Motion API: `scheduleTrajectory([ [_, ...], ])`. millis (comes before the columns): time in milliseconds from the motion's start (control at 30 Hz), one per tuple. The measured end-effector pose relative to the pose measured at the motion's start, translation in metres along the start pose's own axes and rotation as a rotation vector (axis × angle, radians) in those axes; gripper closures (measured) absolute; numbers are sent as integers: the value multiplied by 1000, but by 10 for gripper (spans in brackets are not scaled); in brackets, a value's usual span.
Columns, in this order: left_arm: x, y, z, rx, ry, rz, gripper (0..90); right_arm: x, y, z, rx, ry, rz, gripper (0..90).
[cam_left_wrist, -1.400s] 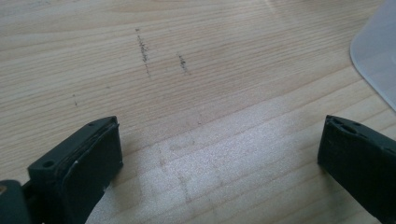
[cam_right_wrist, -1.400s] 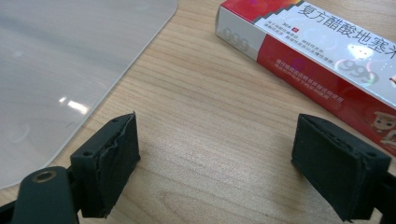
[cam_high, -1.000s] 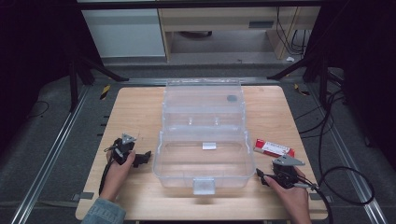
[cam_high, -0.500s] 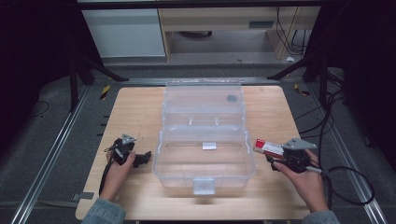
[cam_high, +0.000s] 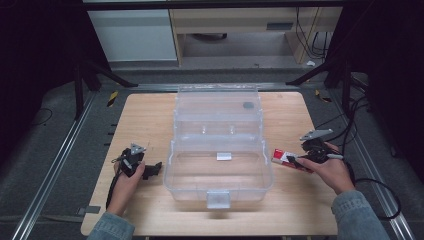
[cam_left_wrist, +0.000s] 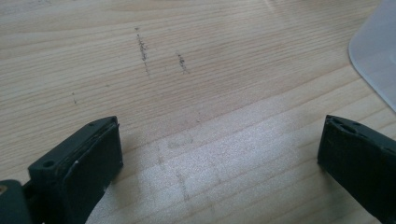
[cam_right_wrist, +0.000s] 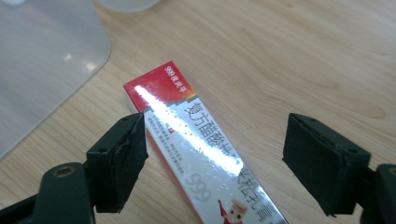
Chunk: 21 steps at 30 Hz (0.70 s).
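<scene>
A clear plastic tool box (cam_high: 219, 145) stands open in the middle of the wooden table (cam_high: 150, 115), its lid tilted back. A small red and white carton (cam_right_wrist: 205, 149) lies flat on the table just right of the box (cam_right_wrist: 42, 60); the carton (cam_high: 285, 159) shows at the right gripper's tips in the high view. My right gripper (cam_right_wrist: 215, 158) hovers over it, open, one jaw on each side of the carton. My left gripper (cam_left_wrist: 219, 168) is open above bare wood left of the box; it (cam_high: 150, 169) rests low by the box's left wall.
A latch tab (cam_high: 218, 199) juts from the box's front wall. A small dark round thing (cam_high: 248, 105) lies in the lid. Cables (cam_high: 350, 125) trail off the table's right edge. Metal rails run along both sides of the table.
My right hand has moved away from the table's front edge, up to the red and white carton, and its jaws now straddle it. The left gripper has stayed put.
</scene>
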<state>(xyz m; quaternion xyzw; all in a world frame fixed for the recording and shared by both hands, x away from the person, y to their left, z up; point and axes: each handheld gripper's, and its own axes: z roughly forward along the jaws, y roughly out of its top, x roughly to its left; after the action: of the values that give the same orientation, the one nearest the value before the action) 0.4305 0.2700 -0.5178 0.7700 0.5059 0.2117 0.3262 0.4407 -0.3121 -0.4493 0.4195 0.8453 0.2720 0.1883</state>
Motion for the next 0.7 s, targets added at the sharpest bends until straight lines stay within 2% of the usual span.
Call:
scheduleTrajectory([
  [167, 0, 0, 0, 0, -4, 4, 0, 1, 0, 14, 71, 14, -34, 202],
  [233, 0, 0, 0, 0, -5, 5, 0, 1, -2, 17, 87, 22, -36, 241],
  [300, 0, 0, 0, 0, -6, 5, 0, 1, -4, 17, 94, 26, -44, 321],
  [467, 0, 0, 0, -2, -7, 6, 0, 2, -15, 5, 83, 44, -18, 424],
  [533, 0, 0, 0, -1, -7, 6, 0, 5, -20, 0, 100, 49, -15, 441],
  [600, 0, 0, 0, -2, -7, 6, 0, 11, -24, -6, 105, 57, -13, 442],
  [700, 0, 0, 0, -1, -7, 6, 0, 24, -28, -12, 115, 50, -41, 388],
])
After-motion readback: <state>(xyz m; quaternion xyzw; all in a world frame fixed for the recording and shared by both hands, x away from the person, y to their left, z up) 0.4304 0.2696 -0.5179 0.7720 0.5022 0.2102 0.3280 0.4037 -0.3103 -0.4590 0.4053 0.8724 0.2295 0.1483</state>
